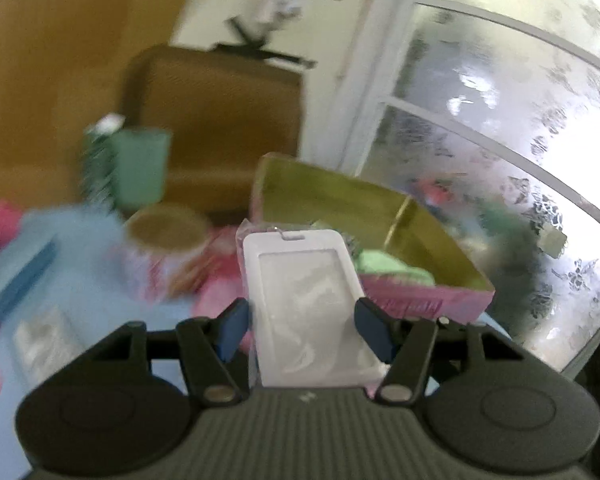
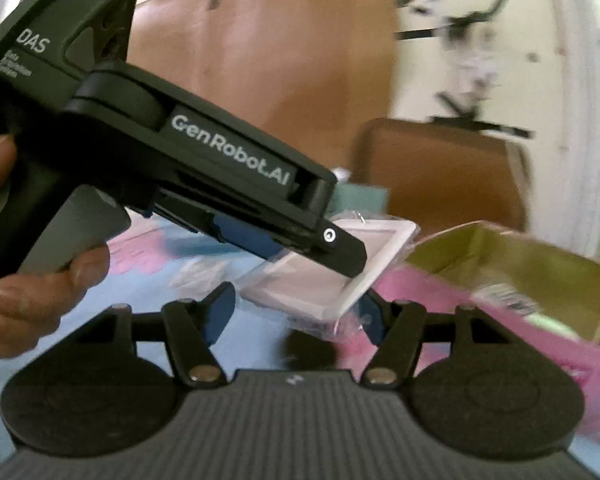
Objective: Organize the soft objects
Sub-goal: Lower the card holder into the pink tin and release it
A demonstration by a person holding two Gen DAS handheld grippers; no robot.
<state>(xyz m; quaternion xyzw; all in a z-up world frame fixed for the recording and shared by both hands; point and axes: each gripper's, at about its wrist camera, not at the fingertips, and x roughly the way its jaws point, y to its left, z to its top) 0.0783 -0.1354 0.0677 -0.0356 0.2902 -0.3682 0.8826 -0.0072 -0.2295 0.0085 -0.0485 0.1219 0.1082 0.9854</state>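
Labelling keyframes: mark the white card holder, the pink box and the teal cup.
white card holder [image 1: 306, 300], left wrist view, on its clear window.
pink box [image 1: 440, 300], left wrist view, on its pink front wall.
teal cup [image 1: 140, 164], left wrist view, on its side wall.

Left gripper [image 1: 304, 320] clamps a white card holder [image 1: 308, 304].
Beyond it, a pink box [image 1: 440, 300] with green cloth [image 1: 392, 268] inside, blurred, on the blue bench [image 1: 80, 280].
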